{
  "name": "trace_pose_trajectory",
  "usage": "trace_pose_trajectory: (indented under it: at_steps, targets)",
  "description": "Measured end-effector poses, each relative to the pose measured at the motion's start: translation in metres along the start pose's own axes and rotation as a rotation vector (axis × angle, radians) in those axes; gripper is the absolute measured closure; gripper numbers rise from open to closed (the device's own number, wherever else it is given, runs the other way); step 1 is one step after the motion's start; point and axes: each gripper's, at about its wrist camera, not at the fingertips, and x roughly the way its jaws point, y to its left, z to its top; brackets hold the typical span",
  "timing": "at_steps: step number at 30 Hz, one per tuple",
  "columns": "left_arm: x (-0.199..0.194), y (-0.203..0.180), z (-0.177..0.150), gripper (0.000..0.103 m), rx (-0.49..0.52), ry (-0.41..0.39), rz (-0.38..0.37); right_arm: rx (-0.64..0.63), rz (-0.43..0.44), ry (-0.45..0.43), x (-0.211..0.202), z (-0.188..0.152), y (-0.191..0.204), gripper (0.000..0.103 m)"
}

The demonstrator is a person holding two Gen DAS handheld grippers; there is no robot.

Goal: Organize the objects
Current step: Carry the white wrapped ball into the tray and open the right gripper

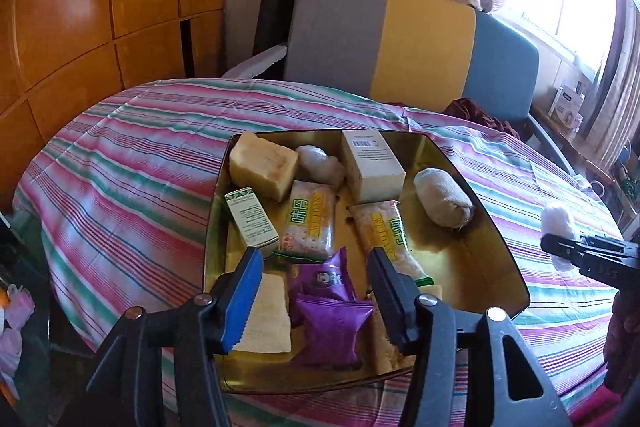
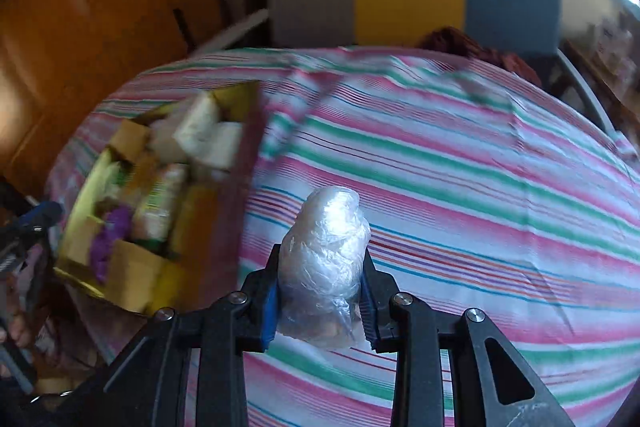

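Crumpled clear plastic bundle [image 2: 326,267], clamped between the pads of the right claw [image 2: 320,301] above the striped worktop [image 2: 460,187]. Gold tray [image 1: 472,187] of snacks and boxes lies to its left, beneath the left claw [image 1: 316,283], spread wide, holding nothing.

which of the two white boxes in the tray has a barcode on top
The bigger white box at the far side; the small box by the left wall has green trim instead.

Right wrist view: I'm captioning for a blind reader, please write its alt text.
The right claw grips a crumpled clear plastic bundle above a striped tablecloth. A blurred gold tray of snacks sits to the left.
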Motion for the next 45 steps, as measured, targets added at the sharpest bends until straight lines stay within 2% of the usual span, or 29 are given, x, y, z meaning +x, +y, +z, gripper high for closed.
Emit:
trace_pose_trajectory:
  at_steps: [4,8,14,16,18,20,26,35,39,45]
  targets:
    - [-0.003,0.004,0.0,0.04,-0.012,-0.006,0.01,-0.09,0.061,-0.029,-0.004,0.008,0.048,0.069]
    - [-0.004,0.012,0.0,0.038,-0.031,-0.007,0.036,-0.168,0.095,-0.01,0.005,0.007,0.083,0.068]
    - [-0.009,0.021,-0.002,0.036,-0.028,-0.046,0.08,-0.242,0.084,0.052,0.029,-0.001,0.111,0.065]
    - [-0.011,0.022,-0.002,0.03,-0.021,-0.05,0.082,-0.258,0.078,0.079,0.038,-0.002,0.114,0.058]
    - [-0.012,0.023,-0.003,0.026,-0.019,-0.055,0.084,-0.278,0.055,0.096,0.047,-0.006,0.118,0.042]
    - [-0.015,0.022,-0.003,0.026,-0.024,-0.066,0.086,-0.283,0.042,0.103,0.051,-0.009,0.119,0.038]
    - [-0.018,0.021,0.004,0.023,-0.054,-0.065,0.121,-0.225,0.061,0.06,0.046,-0.01,0.118,0.031]
    - [-0.028,0.015,0.0,0.025,-0.07,-0.092,0.148,-0.085,-0.017,-0.123,0.01,-0.017,0.125,0.014]
    - [-0.032,0.015,-0.005,0.026,-0.085,-0.091,0.136,-0.088,-0.004,-0.144,0.0,-0.023,0.134,0.013]
    - [-0.038,0.011,-0.009,0.027,-0.057,-0.109,0.128,-0.111,-0.028,-0.16,-0.008,-0.028,0.144,0.013]
